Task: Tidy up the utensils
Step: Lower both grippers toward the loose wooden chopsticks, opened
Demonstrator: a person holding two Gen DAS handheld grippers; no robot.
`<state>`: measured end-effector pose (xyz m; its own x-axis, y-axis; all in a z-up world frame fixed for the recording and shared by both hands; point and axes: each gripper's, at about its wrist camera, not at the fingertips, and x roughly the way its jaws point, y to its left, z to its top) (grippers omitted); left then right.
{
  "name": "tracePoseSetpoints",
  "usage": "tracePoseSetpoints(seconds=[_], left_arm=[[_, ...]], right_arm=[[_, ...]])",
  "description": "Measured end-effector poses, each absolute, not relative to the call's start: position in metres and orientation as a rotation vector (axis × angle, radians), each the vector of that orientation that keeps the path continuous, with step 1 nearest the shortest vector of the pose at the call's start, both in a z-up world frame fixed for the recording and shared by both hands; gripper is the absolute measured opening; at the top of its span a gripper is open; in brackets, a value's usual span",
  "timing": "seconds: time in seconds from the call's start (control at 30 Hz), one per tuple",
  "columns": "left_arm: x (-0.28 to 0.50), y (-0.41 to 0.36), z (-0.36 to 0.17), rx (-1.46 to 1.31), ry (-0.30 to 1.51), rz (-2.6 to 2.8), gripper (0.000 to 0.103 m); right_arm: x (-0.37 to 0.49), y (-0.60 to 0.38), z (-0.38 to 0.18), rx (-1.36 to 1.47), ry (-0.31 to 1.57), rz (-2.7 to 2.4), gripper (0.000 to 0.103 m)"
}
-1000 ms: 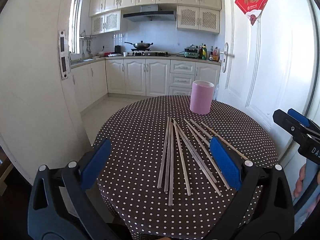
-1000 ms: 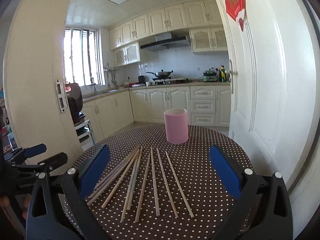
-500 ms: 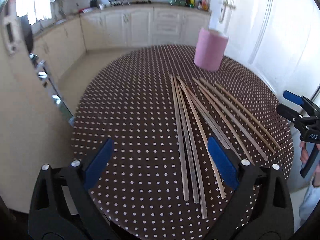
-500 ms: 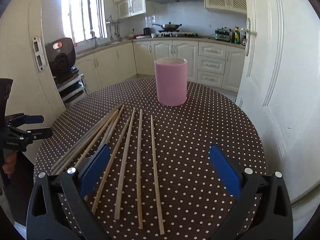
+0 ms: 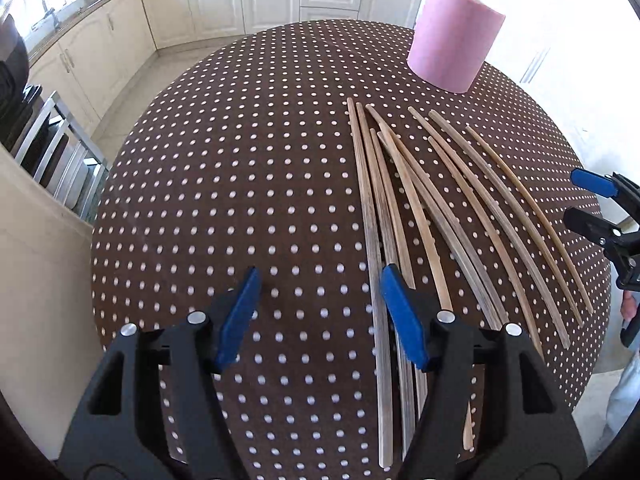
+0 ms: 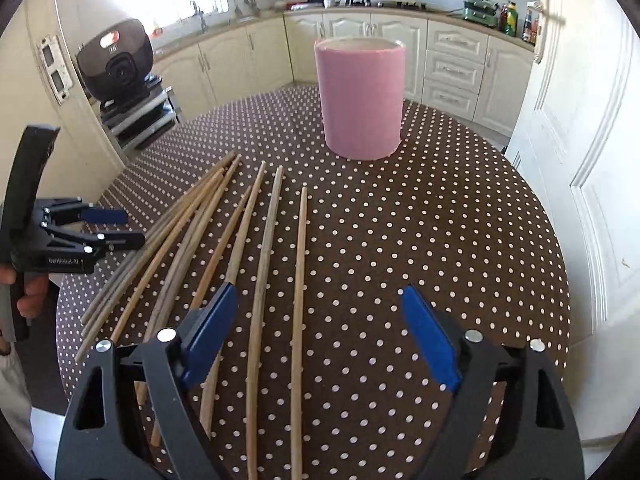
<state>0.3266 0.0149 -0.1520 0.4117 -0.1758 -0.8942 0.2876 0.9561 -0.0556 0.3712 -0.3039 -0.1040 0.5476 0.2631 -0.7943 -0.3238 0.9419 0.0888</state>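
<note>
Several wooden chopsticks [image 5: 436, 216] lie fanned out on a round table with a brown polka-dot cloth [image 5: 240, 184]; they also show in the right wrist view [image 6: 224, 248]. A pink cylindrical holder [image 5: 454, 36] stands upright beyond their far tips, also seen in the right wrist view [image 6: 362, 98]. My left gripper [image 5: 320, 280] is open and empty, low over the near ends of the leftmost chopsticks. My right gripper [image 6: 320, 300] is open and empty above the rightmost chopsticks. Each gripper shows in the other's view, the right one [image 5: 600, 208] and the left one [image 6: 108, 228].
A white door [image 6: 580, 120] stands close to the table's right side. A metal rack with a dark appliance [image 6: 116, 64] is left of the table. Kitchen cabinets [image 6: 440, 60] line the back wall. The table edge [image 5: 100, 240] curves close on the left.
Both grippers have moved forward and down toward the table. Both sets of fingers have narrowed but stay open. The chopsticks and holder have not moved.
</note>
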Motion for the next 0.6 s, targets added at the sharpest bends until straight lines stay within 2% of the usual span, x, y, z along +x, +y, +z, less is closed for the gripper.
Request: tracePoseSetpoints(seconds=[0.17, 0.33, 0.6], left_arm=[[0.343, 0.01, -0.148, 0.141, 1.124, -0.271, 0.063], [0.372, -0.002, -0.145, 0.174, 1.143, -0.256, 0.063], [0.412, -0.025, -0.142, 0.206, 1.165, -0.258, 0.063]], right_arm=[[0.386, -0.303, -0.111, -0.084, 0.988, 0.363, 0.065], [0.397, -0.297, -0.112, -0.11, 1.033, 0.38, 0.063], [0.419, -0.286, -0.119, -0.174, 1.09, 0.37, 0.041]])
